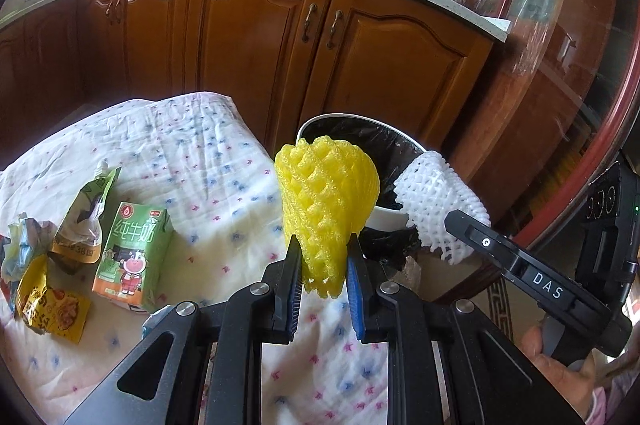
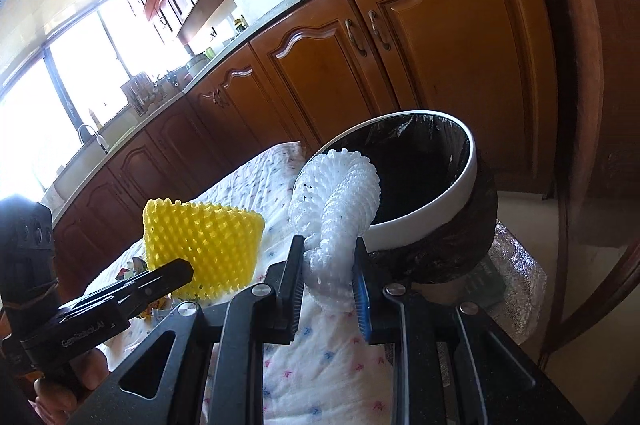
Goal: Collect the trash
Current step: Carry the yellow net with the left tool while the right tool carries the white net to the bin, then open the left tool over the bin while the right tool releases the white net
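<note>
My left gripper [image 1: 323,249] is shut on a yellow foam fruit net [image 1: 328,201] and holds it above the table's right edge, beside the trash bin [image 1: 384,221]. My right gripper [image 2: 327,251] is shut on a white foam fruit net [image 2: 336,193] and holds it at the bin's near rim [image 2: 420,221]. The bin is white with a black liner. The white net [image 1: 436,197] and the right gripper show at the right of the left wrist view. The yellow net [image 2: 204,245] shows at the left of the right wrist view.
A green milk carton [image 1: 132,257], a drink pouch [image 1: 86,217] and yellow snack wrappers [image 1: 52,309] lie on the patterned tablecloth [image 1: 192,161] at the left. Wooden kitchen cabinets [image 1: 256,45] stand behind. A glass-door cabinet [image 1: 560,65] stands at the right.
</note>
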### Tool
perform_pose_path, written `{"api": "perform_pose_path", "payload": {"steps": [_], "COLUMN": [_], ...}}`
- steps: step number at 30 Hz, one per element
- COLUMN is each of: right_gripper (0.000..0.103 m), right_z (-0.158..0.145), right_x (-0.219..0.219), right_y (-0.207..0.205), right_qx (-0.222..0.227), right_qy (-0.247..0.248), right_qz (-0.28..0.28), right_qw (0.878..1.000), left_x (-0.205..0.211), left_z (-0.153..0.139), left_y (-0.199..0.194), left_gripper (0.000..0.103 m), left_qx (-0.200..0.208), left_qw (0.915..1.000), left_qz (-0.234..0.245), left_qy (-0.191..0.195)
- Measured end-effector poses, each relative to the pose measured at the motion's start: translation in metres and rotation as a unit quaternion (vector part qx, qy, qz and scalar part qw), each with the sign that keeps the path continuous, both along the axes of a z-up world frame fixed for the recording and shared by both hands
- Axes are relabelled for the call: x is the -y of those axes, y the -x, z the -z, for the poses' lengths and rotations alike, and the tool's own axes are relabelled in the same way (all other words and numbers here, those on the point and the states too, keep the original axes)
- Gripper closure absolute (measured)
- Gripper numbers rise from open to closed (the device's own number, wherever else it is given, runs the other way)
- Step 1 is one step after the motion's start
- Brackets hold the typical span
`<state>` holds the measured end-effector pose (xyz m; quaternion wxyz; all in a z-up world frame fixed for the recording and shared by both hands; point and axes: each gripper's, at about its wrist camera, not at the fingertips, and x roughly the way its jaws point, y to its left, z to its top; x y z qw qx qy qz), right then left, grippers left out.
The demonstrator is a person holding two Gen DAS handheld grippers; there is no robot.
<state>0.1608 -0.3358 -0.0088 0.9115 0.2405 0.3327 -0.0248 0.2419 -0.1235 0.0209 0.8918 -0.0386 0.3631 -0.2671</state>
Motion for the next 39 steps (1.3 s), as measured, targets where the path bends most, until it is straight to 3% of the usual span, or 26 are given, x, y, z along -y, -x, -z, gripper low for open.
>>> {"api": "perform_pose_path", "payload": {"steps": [11,19,31,33,35,39], "right_gripper": [0.081,0.079,0.076,0.066,0.047,0.042], "right_z": [-0.004,-0.008,0.008,0.011,0.014,0.013], "right_x": [0.021,0.046,0.067,0.070,0.073,0.075], "right_y": [-0.017,-0.049,-0.085,-0.087,-0.088,-0.081], "right_qx": [-0.001,-0.024,-0.068,-0.074,-0.075,-0.069], "right_qy": [0.010,0.028,0.031,0.026,0.020,0.016], "right_qz": [0.006,0.000,-0.010,-0.011,-0.010,-0.005], "right_qw": [1.000,0.999,0.997,0.997,0.997,0.998], "left_x": [0.030,0.068,0.115,0.118,0.120,0.117], "left_z": [-0.009,-0.021,0.003,0.008,0.010,0.009], "left_y": [-0.034,-0.077,-0.135,-0.137,-0.138,-0.132], "left_gripper": [0.084,0.084,0.080,0.072,0.054,0.049], "left_qx": [-0.007,-0.008,-0.050,-0.057,-0.064,-0.058], "left_qw": [0.9999,0.9993,0.9953,0.9949,0.9947,0.9954], "left_qz": [0.011,0.020,0.033,0.032,0.028,0.023], "left_qy": [-0.003,-0.030,-0.076,-0.077,-0.075,-0.072]}}
